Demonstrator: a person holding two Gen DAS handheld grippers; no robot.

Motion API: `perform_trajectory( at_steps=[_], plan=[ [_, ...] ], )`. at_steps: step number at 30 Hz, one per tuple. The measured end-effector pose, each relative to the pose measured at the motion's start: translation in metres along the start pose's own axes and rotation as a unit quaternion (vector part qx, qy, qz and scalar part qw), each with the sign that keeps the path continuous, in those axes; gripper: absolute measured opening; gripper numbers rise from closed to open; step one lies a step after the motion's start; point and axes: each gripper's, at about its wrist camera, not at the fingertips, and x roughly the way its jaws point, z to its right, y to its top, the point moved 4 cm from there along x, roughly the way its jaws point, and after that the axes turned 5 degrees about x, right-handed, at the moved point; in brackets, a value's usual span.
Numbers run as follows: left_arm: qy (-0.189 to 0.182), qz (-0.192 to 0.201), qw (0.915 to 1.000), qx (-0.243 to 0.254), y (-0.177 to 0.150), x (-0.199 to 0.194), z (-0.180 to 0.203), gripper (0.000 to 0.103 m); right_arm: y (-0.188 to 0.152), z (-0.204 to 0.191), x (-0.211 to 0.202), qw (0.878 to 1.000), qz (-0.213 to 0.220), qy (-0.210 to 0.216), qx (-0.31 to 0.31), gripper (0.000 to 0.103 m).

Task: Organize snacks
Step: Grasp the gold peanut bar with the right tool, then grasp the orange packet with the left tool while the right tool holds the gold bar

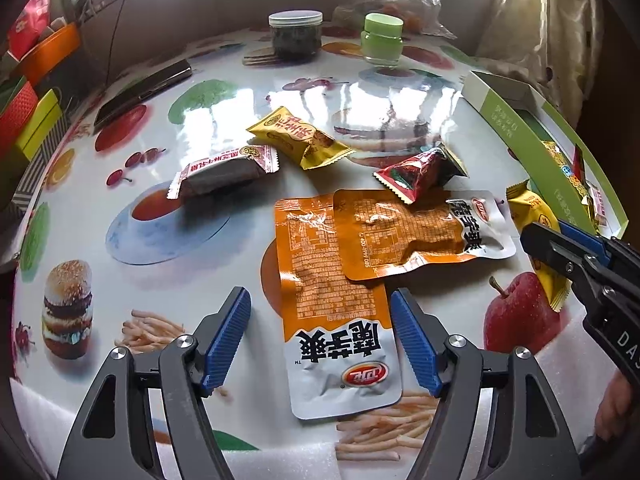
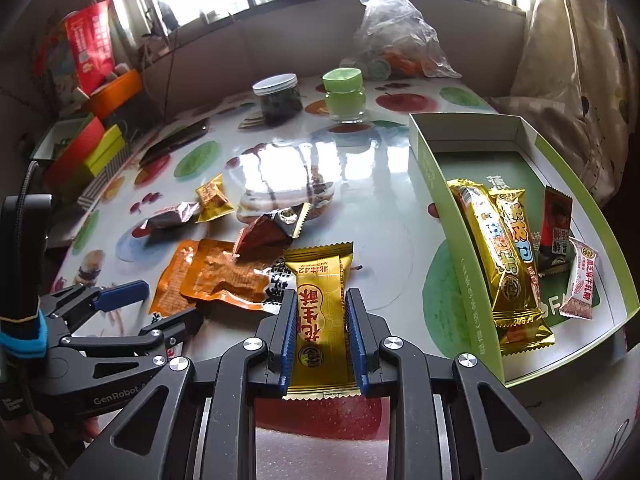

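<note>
Four snacks already lie in the green box [image 2: 436,184] at three o'clock, the right gripper [image 2: 320,336] clamps a gold peanut-crisp packet [image 2: 320,300] (next in, I judge), while the left gripper [image 1: 320,344] gapes empty around an orange pouch [image 1: 328,300], five packets unsorted.

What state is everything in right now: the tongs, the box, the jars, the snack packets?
Left tongs: open, straddling an orange pouch, not pressing it.
Right tongs: shut on a gold packet.
Green box: open, several snacks inside.
Dark jar: lid on.
Green jar: lid on.
Second orange pouch: flat, overlapping the first.
</note>
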Motion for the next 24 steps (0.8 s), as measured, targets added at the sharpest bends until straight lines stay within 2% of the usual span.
perform_trajectory(
  at_steps=[2, 4, 24],
  plan=[
    [0.003, 0.003, 1.0000, -0.005, 0.000, -0.001, -0.002, 0.067, 0.000, -0.001, 0.000, 1.000, -0.001, -0.001, -0.001, 0.023],
    [0.003, 0.008, 0.9999, -0.006, 0.000, -0.003, -0.003, 0.054, 0.000, -0.001, 0.001, 1.000, -0.001, -0.001, -0.001, 0.023],
    [-0.010, 0.019, 0.9993, -0.030, -0.002, -0.010, -0.016, 0.050, 0.000, -0.001, 0.001, 1.000, 0.001, -0.005, -0.002, 0.020]
  ],
)
